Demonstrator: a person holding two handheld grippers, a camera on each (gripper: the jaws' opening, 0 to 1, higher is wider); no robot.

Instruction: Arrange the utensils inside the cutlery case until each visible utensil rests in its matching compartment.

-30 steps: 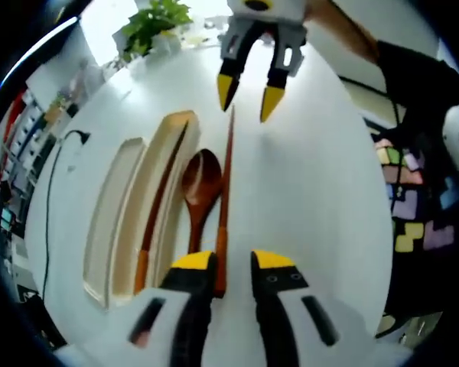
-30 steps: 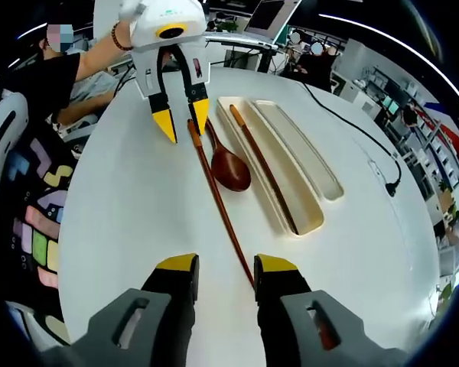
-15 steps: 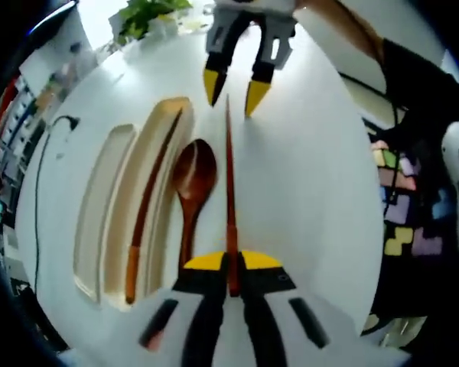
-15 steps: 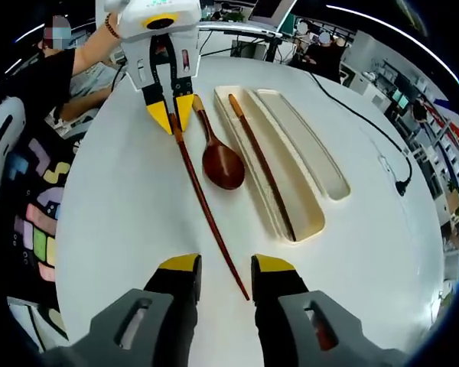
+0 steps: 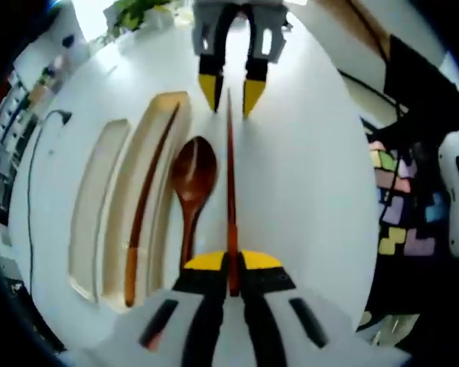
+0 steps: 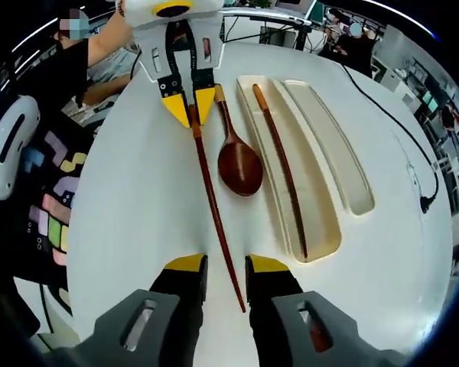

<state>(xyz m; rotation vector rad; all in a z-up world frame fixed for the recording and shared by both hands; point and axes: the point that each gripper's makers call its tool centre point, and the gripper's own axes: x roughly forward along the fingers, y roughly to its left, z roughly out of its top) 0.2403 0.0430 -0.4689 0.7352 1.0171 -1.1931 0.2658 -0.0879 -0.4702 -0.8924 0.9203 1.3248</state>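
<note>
Left gripper view: left gripper pinched tight on the thick end of the loose chopstick, yellow tips meeting around it. Chopstick runs straight ahead from the jaws across the white table, far tip sitting between the open jaws of the right gripper, not touching either tip as far as I can tell. Wooden spoon lies just left of the held chopstick, bowl forward, on the table, not in the case. Left of that, cutlery case: near compartment holds the second chopstick, far compartment bare.

Right gripper view: right gripper jaws parted, narrow gap, gripping nothing; chopstick's thin tip lies in the gap. Left gripper is opposite, at the far end, clamped on the stick. Spoon just right of the chopstick, case further right.

Judgement: one end gripped, other end straddled so both claws can lift the stick level and carry it sideways to join its mate. Right one needs to close first. Spoon still out, task roughly early-to-mid. Risk: thin tip slipping, or the stick knocking the spoon.
</note>
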